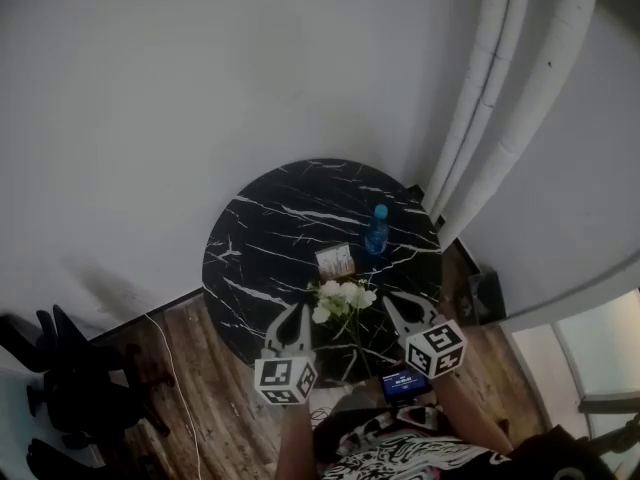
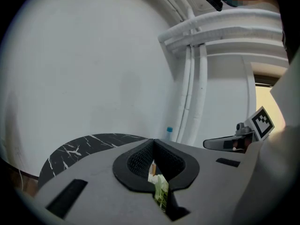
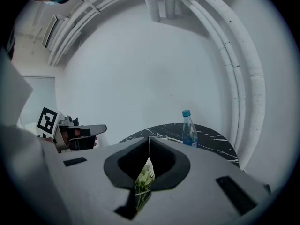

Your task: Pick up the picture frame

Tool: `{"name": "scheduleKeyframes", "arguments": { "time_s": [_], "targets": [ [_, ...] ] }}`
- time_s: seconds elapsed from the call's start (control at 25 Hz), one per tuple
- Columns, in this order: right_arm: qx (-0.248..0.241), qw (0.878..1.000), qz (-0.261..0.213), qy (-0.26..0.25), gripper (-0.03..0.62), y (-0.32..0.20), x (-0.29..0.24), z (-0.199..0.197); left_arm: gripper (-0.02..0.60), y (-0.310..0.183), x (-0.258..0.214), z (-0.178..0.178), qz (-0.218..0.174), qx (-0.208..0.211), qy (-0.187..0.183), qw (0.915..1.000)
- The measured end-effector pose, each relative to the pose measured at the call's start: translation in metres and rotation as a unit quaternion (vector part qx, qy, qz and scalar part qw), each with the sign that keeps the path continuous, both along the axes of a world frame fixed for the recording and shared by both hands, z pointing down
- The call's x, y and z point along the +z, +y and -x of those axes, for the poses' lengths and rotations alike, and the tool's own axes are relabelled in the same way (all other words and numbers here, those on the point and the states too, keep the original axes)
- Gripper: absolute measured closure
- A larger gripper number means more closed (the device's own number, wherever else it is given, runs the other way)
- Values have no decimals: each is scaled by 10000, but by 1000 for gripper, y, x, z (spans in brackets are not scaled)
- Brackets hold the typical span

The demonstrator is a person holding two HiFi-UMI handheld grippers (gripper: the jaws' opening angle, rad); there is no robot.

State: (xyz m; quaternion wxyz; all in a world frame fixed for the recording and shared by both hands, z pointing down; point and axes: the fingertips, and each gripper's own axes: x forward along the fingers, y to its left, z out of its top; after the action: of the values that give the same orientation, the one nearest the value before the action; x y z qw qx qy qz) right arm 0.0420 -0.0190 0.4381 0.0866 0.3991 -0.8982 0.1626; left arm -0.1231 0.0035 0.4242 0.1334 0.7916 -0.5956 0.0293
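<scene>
A small picture frame (image 1: 335, 261) stands near the middle of the round black marble table (image 1: 260, 238). Both grippers hover over the table's near edge, pointing at the frame from short of it. My left gripper (image 1: 297, 313) is shut and empty, to the frame's near left. My right gripper (image 1: 393, 300) is shut and empty too, to its near right. White flowers (image 1: 343, 298) stand between the two grippers, in front of the frame. In the left gripper view the shut jaws (image 2: 153, 141) hide most of the table; in the right gripper view the flowers (image 3: 144, 177) show through the gap below the shut jaws (image 3: 149, 138).
A blue water bottle (image 1: 377, 230) stands just right of the frame, also in the right gripper view (image 3: 189, 128). White pipes (image 1: 500, 98) run up the wall at the right. A black chair (image 1: 60, 378) and a cable (image 1: 175, 378) lie on the wooden floor at left.
</scene>
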Motion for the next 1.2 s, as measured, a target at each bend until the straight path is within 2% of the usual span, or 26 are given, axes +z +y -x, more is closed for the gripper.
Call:
{"name": "scheduleKeyframes", "arguments": {
  "time_s": [0.16,0.6,0.88,1.2],
  "targets": [
    [115,9998,69,118,576,-22,8,13,568,-27,13,14,118,132,18,9998],
    [275,9990,213,297,576,-33,20,13,568,-56,18,20,157,284,551,9980],
    [258,9990,202,304,576,-42,23,12,568,-61,28,23,309,162,420,9985],
    [92,9980,437,447,576,-54,43,13,568,-70,47,22,532,124,239,9982]
  ]
}}
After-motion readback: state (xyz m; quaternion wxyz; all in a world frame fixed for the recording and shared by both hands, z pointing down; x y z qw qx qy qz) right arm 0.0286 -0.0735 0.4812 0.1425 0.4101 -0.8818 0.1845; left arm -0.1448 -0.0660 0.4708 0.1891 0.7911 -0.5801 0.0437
